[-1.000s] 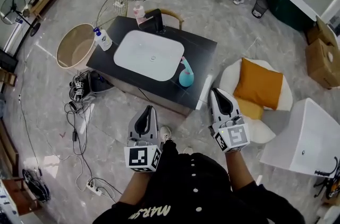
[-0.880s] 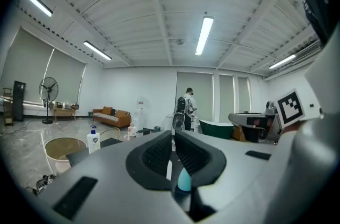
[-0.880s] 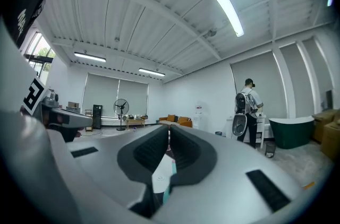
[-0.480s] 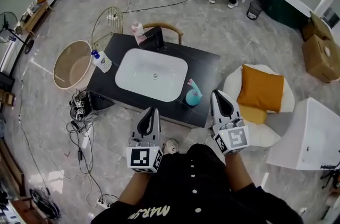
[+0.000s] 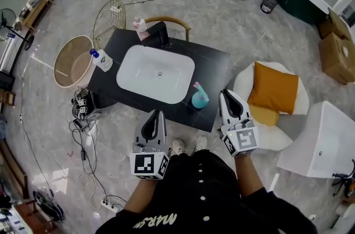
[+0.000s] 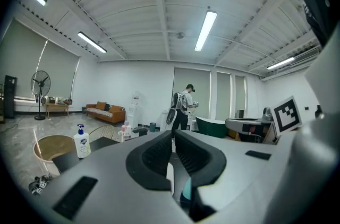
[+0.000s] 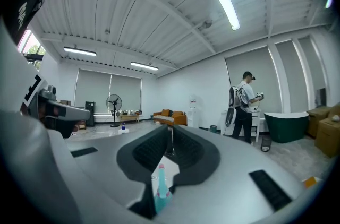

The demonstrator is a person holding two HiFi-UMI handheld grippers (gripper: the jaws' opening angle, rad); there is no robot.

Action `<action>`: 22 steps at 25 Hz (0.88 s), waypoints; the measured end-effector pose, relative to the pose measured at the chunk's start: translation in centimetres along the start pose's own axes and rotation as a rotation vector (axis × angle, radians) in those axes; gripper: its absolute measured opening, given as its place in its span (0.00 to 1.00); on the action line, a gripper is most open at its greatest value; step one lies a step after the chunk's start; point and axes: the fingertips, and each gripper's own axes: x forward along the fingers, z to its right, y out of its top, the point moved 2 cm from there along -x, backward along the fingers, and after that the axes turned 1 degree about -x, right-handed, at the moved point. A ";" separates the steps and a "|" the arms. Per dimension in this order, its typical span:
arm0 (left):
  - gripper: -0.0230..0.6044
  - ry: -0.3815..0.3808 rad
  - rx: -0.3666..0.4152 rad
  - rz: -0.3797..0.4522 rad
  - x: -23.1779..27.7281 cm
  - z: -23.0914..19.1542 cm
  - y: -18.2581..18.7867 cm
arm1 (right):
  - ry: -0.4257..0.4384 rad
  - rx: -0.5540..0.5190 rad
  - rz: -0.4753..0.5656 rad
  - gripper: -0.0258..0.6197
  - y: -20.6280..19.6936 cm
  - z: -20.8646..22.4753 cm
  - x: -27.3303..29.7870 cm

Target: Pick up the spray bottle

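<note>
The spray bottle (image 5: 198, 97), teal with a pink trigger, stands upright on the black counter (image 5: 213, 64) near its front right corner. My right gripper (image 5: 227, 95) is shut and empty, level, just right of the bottle and apart from it. Low between its jaws, the right gripper view shows the bottle (image 7: 160, 188), with the gripper (image 7: 170, 130) shut. My left gripper (image 5: 156, 115) is shut and empty, held off the counter's front edge. In the left gripper view (image 6: 173, 134) a teal sliver of the bottle (image 6: 186, 191) shows under the jaws.
A white basin (image 5: 155, 73) fills the counter's middle, with a black faucet (image 5: 162, 36) behind it and a pump soap bottle (image 5: 101, 59) at the left corner. A beige tub (image 5: 72, 61) and floor cables (image 5: 83, 116) lie left. A chair with an orange cushion (image 5: 272, 88) stands right.
The person has stepped toward the counter, so the spray bottle now sits closer to the right gripper. Both grippers moved forward together and stayed shut.
</note>
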 end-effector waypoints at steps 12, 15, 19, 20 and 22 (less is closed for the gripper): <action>0.08 -0.002 -0.081 -0.193 -0.4 1.7 -8.7 | 0.192 -0.002 -0.301 0.37 -14.6 -2.3 2.5; 0.08 0.011 -0.094 -0.226 -0.6 1.7 -10.3 | 0.216 -0.004 -0.311 0.39 -16.8 -2.8 4.6; 0.08 0.034 -0.111 -0.275 -1.2 1.8 -12.2 | 0.245 -0.003 -0.286 0.40 -18.5 -3.0 7.3; 0.08 0.040 -0.115 -0.284 -1.3 1.9 -12.6 | 0.250 -0.004 -0.281 0.40 -18.7 -3.1 7.9; 0.08 0.054 -0.124 -0.301 -1.7 1.9 -13.4 | 0.260 -0.013 -0.264 0.40 -18.8 -3.3 8.9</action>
